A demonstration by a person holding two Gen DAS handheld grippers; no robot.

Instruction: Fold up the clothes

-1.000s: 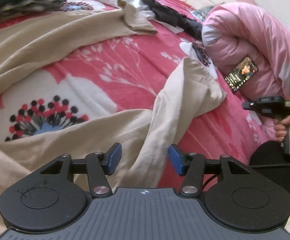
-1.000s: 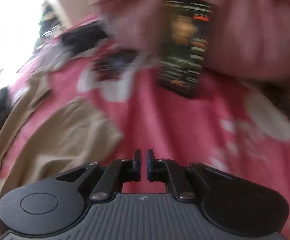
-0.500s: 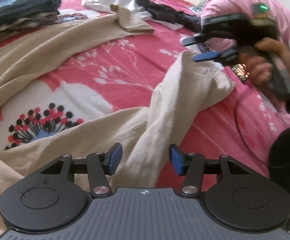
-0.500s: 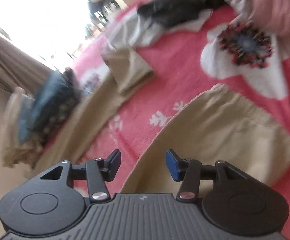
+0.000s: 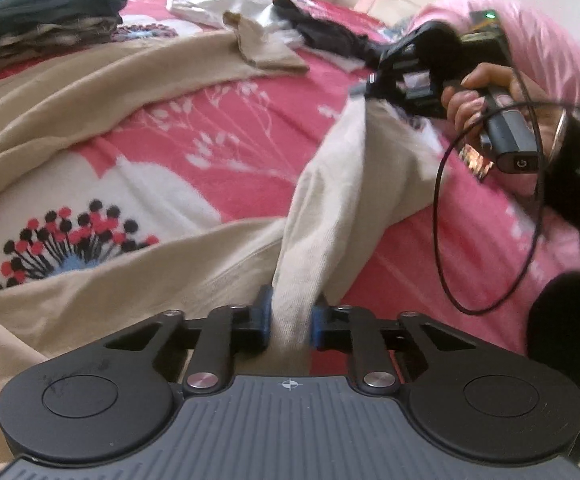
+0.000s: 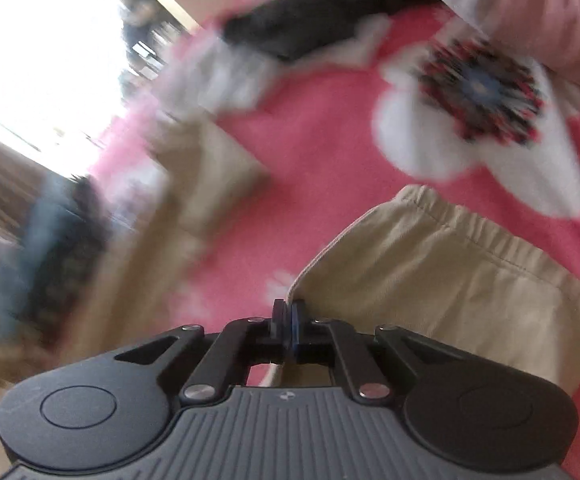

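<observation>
Pink flowered bedspread under loose clothing. Beige garment spread across the near half, one section drawn up in a ridge between both tools. Left gripper just closed, blue pads pinching the near end of that ridge. Right gripper, held in a hand at far right, just closed on the garment's far edge; same gripper clamped at the cloth's corner in its own view. Folded dark stack far left. Pink quilt far right.
</observation>
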